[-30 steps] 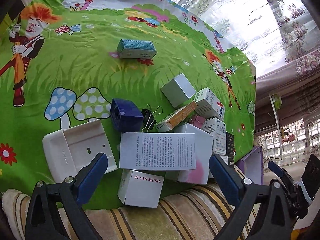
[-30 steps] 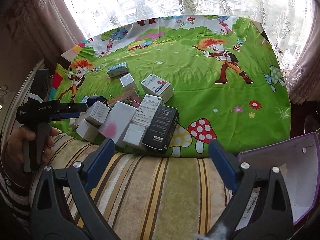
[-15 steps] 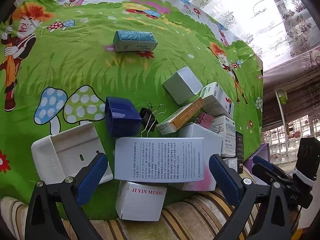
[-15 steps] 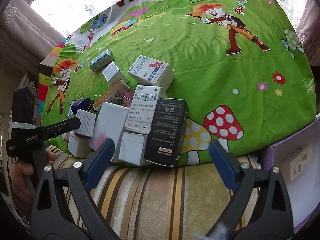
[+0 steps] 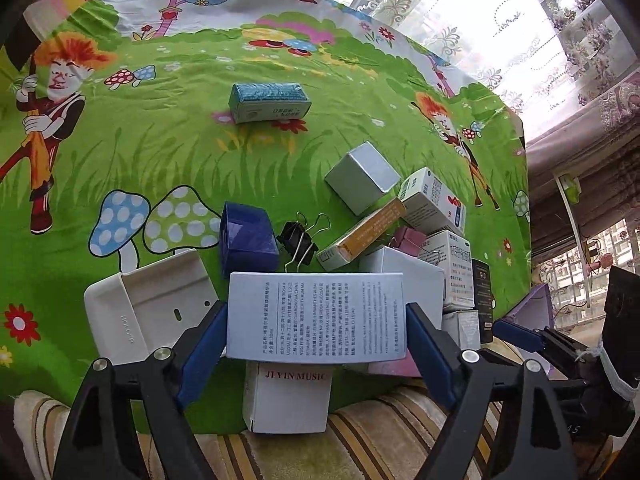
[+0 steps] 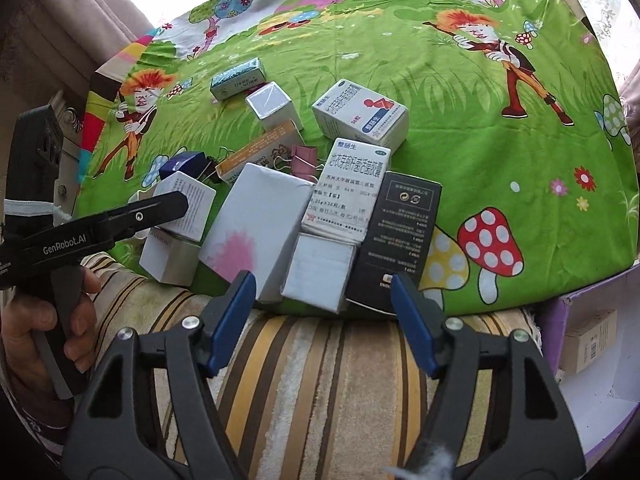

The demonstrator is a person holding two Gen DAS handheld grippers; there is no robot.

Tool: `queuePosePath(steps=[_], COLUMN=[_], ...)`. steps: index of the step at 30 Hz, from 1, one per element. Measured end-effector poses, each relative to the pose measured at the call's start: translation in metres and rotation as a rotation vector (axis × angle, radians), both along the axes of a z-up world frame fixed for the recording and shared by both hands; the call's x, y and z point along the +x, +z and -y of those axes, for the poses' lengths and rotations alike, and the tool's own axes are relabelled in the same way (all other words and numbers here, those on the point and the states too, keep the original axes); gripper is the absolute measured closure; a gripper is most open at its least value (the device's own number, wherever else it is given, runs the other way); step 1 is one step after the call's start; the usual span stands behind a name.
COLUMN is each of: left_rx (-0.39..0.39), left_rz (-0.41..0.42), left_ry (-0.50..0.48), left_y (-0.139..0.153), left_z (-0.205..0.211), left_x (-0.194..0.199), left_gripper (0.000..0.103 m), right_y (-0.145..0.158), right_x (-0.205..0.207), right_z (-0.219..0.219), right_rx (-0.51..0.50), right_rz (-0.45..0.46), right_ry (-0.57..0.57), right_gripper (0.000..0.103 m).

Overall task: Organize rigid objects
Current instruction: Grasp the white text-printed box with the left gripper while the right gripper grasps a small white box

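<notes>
A pile of small cartons lies on a green cartoon cloth [image 5: 160,152]. My left gripper [image 5: 316,344] is shut on a white box with printed text [image 5: 316,316], its pads touching both ends. That box rests above a white "JI YIN MUSIC" box [image 5: 286,396]. In the right wrist view the left gripper [image 6: 160,208] shows at that same box [image 6: 188,204]. My right gripper [image 6: 320,304] is partly closed and empty, just in front of a small white box [image 6: 318,274] and a black box [image 6: 398,232].
A dark blue box [image 5: 248,236], black binder clip [image 5: 298,240], silver box [image 5: 362,176], teal box [image 5: 270,102] and white tray [image 5: 140,308] lie on the cloth. A purple open box [image 6: 592,344] with a carton stands at right. A striped cushion [image 6: 320,380] lies in front.
My left gripper moved forward and closed its jaws onto the printed white box. My right gripper came nearer the pile and narrowed its jaws.
</notes>
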State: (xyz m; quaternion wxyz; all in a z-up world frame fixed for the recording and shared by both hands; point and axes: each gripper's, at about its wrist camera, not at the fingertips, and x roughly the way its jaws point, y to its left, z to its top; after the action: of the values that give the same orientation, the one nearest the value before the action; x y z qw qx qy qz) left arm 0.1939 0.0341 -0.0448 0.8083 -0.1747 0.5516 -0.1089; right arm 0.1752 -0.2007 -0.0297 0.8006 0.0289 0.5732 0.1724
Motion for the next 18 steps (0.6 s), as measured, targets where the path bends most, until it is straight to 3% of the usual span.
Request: queuePosePath(steps=[10,18], left_rx=[-0.008,-0.025], left_rz=[0.118,0.159], left_ry=[0.049,0.066], left_y=[0.028,0.037], left_z=[-0.005,-0.006], left_x=[-0.022,-0.03], left_gripper=[0.017,0.017], right_y=[-0.005,-0.014], right_x=[0.0,0.0], right_z=[-0.025,-0.045], right_rx=[-0.065,-0.205], right_rz=[-0.005,0.03], right_ry=[0.042,0.06], right_gripper=[0.047,0.05])
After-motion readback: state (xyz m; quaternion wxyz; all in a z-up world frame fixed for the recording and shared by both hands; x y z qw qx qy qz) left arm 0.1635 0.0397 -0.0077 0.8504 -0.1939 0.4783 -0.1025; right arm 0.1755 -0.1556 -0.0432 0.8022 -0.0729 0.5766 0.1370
